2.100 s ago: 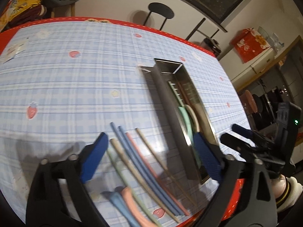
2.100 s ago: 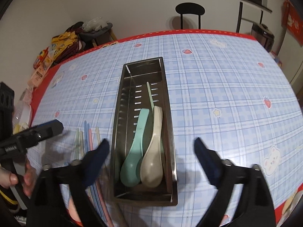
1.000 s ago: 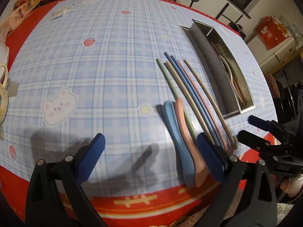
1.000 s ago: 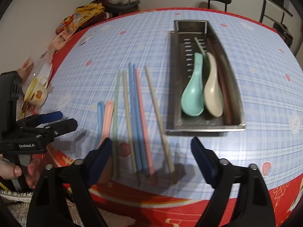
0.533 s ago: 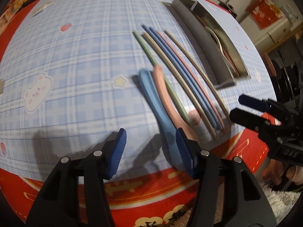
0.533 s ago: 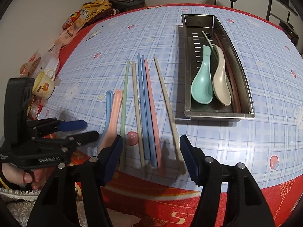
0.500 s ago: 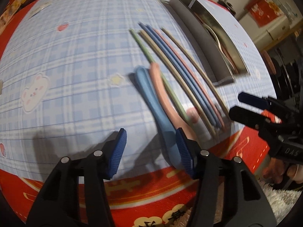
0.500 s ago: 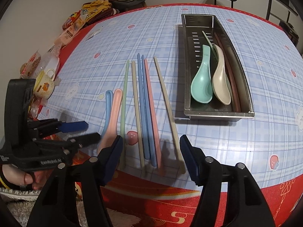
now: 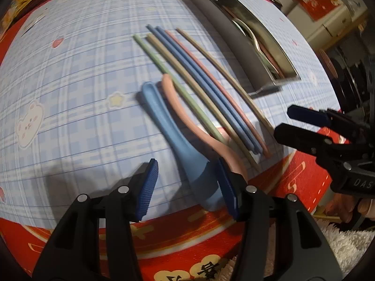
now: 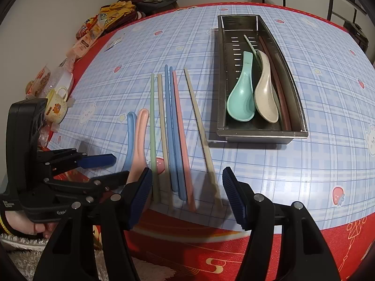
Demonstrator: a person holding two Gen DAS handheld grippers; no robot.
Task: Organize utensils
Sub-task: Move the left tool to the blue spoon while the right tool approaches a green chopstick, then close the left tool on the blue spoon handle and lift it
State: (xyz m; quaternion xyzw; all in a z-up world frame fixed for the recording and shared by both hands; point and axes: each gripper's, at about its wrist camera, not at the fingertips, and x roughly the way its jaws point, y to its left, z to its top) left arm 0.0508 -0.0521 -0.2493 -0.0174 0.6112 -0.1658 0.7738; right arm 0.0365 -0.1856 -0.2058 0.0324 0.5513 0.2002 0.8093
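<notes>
At the far left of the right wrist view a yellow mug (image 10: pixel 55 107) sits by the table's edge among packets. The left gripper (image 9: pixel 185 182) hangs low over the near edge of the checked cloth (image 9: pixel 70 70), jaws partly apart with the bowl of the blue spoon (image 9: pixel 187 159) between them; the pads look clear of it, though the blur makes contact hard to judge. Just right of it lies the pink spoon (image 9: pixel 187 117), its bowl partly hidden behind the right-hand pad. Next come the chopsticks side by side: green (image 10: pixel 152 128), beige (image 10: pixel 163 135), a blue pair (image 10: pixel 172 128), pink (image 10: pixel 181 135), and a second beige one (image 10: pixel 199 126) set slightly apart. The right gripper (image 10: pixel 185 194) hovers above their near ends, jaws wide and empty. Further right stands the steel tray (image 10: pixel 260 134), holding a teal spoon (image 10: pixel 241 93), a cream spoon (image 10: pixel 266 93) and some chopsticks.
</notes>
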